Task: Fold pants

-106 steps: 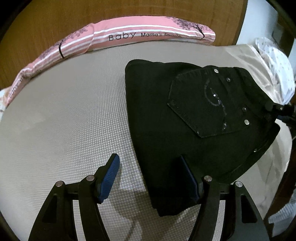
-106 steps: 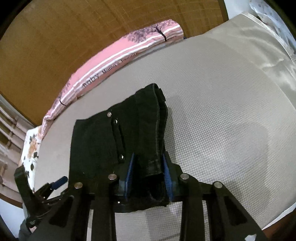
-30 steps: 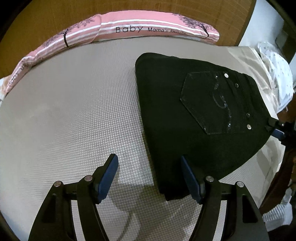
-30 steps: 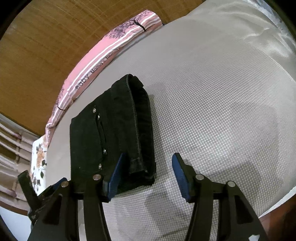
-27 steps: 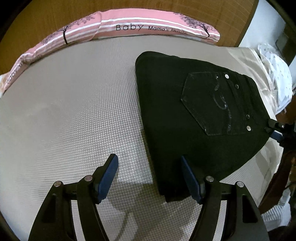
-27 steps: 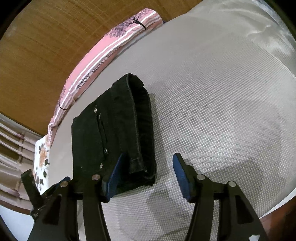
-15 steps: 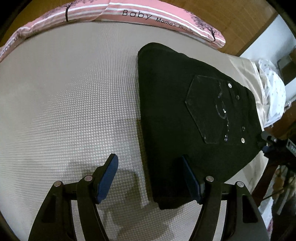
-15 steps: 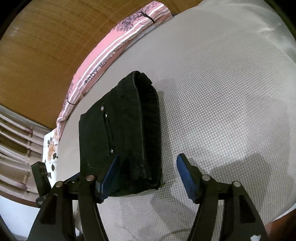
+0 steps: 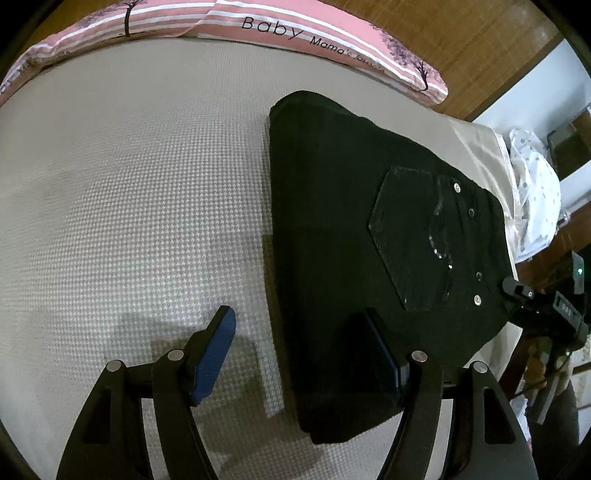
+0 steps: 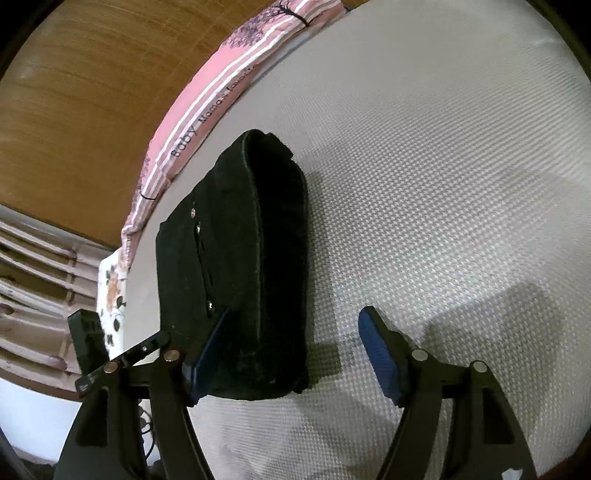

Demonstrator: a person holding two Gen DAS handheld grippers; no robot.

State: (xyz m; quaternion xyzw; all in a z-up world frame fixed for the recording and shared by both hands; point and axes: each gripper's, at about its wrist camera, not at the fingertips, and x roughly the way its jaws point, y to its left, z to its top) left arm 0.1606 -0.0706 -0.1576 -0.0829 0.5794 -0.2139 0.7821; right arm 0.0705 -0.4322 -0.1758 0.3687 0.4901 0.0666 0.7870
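hidden: pants (image 9: 332,221) near corner behind finger | cut off: pink pillow (image 9: 258,22) top

- Setting: a bedroom in a home.
- Work surface is a bed (image 9: 129,192) with a grey-beige textured mattress cover, not a bench.
- Long pink striped pillow (image 9: 280,29) printed "Baby Mama's…" with tree motifs lies along the far edge of the bed.
- Wooden headboard (image 10: 85,96) with woven-look panel stands behind the pillow.
- White dotted bedding (image 9: 535,192) bunched at the bed's side.
- Floral fabric (image 10: 112,291) shows beyond the bed's corner.
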